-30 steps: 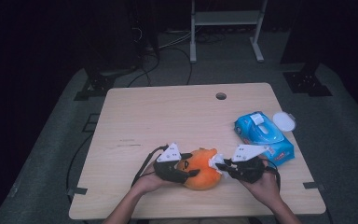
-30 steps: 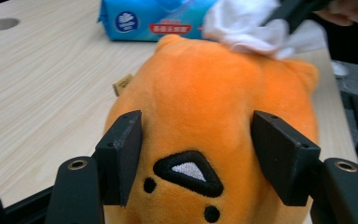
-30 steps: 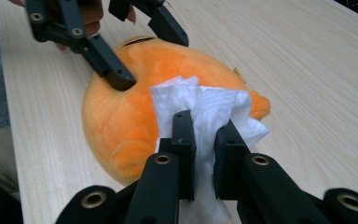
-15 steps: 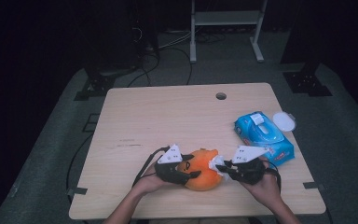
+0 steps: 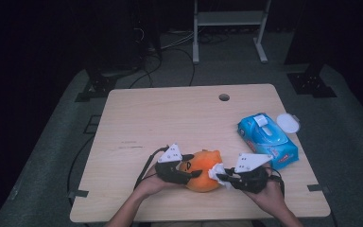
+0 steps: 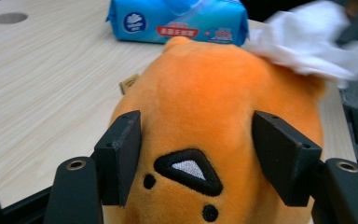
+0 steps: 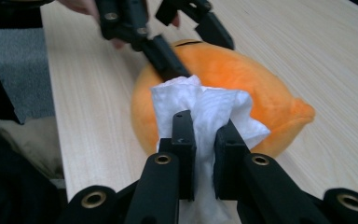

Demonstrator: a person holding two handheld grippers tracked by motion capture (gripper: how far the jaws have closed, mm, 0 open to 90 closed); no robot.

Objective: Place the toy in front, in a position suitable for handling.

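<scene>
An orange plush toy [image 5: 204,176] with a black embroidered face lies near the table's front edge. My left gripper [image 5: 193,166] is shut on it from the left, and its black pads [image 6: 121,154] press into both sides of the face end [image 6: 214,102]. My right gripper [image 5: 223,178] comes in from the right, shut on a crumpled white wipe [image 5: 216,171]. In the right gripper view the jaws [image 7: 205,135] pinch the wipe [image 7: 205,105] against the toy's side [image 7: 242,70], with the left gripper [image 7: 168,42] beyond it. The wipe [image 6: 307,42] rests on the toy's far end.
A blue pack of wet wipes [image 5: 267,139] lies at the right side of the table [image 5: 170,118], with a round white lid [image 5: 288,123] beside it. A cable hole [image 5: 224,97] sits near the far edge. The pack [image 6: 177,18] lies just beyond the toy.
The right gripper with the wipe has shifted slightly against the toy's right side. The left gripper and the toy have stayed in place.
</scene>
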